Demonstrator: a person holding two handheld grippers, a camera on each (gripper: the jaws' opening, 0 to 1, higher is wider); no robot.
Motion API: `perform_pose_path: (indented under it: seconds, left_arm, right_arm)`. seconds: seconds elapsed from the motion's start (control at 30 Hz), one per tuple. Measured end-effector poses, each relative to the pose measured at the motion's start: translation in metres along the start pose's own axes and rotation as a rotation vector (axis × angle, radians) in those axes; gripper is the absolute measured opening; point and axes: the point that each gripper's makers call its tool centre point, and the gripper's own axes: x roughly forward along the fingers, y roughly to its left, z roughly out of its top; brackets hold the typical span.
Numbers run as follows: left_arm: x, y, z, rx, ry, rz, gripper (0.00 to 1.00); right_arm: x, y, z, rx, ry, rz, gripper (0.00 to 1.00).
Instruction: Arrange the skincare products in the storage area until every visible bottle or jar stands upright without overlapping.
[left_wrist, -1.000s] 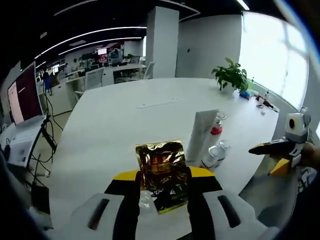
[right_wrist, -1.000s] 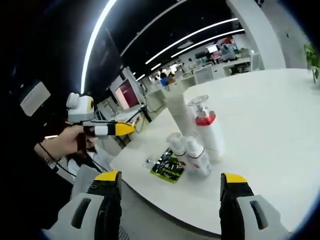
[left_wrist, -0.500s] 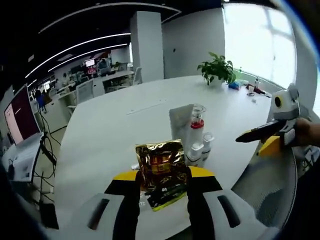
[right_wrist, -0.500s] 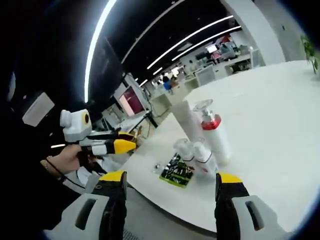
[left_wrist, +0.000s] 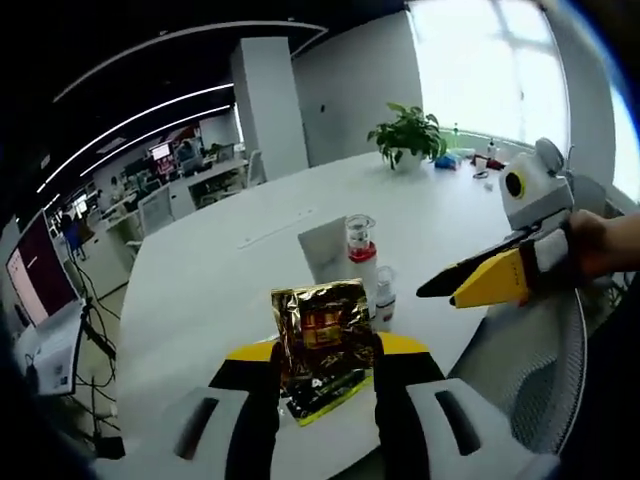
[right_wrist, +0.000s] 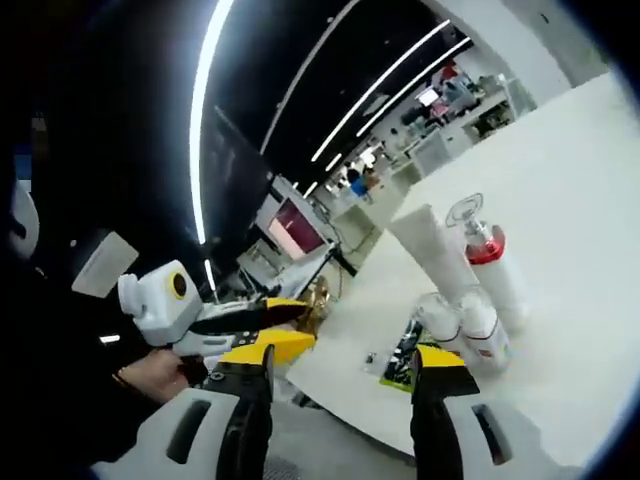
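crinkled glossy gold foil sachet (left_wrist: 322, 345), smooth matt white table (left_wrist: 220, 270), clear plastic bottle caps (right_wrist: 462, 209).

The left gripper view looks from just off the near edge of the large white oval table (left_wrist: 200, 290), facing across it toward the bright windows at two o'clock; a crinkled gold foil sachet (left_wrist: 322, 345) sits close at six o'clock. The right gripper view looks from lower and farther off the table (right_wrist: 580, 200) edge, rolled so the tabletop slopes up toward two o'clock. Both views share the cluster of white bottles with a red-collared pump bottle (left_wrist: 360, 248) (right_wrist: 487, 262), seen from roughly opposite sides, near in each.
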Motion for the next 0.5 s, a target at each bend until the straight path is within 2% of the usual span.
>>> perform_pose_path:
  seconds: [0.07, 0.13, 0.27, 0.5]
  left_arm:
    - [0.0, -0.003, 0.0, 0.003, -0.001, -0.003, 0.33]
    - [0.0, -0.006, -0.001, 0.043, 0.0, -0.007, 0.33]
    - [-0.001, -0.012, 0.0, 0.038, -0.003, -0.024, 0.33]
    - [-0.001, -0.023, 0.005, 0.057, -0.031, -0.053, 0.33]
  right_arm:
    - [0.003, 0.001, 0.003, 0.022, -0.018, 0.011, 0.52]
    - [0.007, -0.001, 0.007, 0.051, -0.04, 0.017, 0.49]
    - [0.012, 0.0, 0.009, 0.059, -0.057, 0.024, 0.4]
    - [0.018, 0.0, 0.0, 0.097, -0.045, 0.029, 0.37]
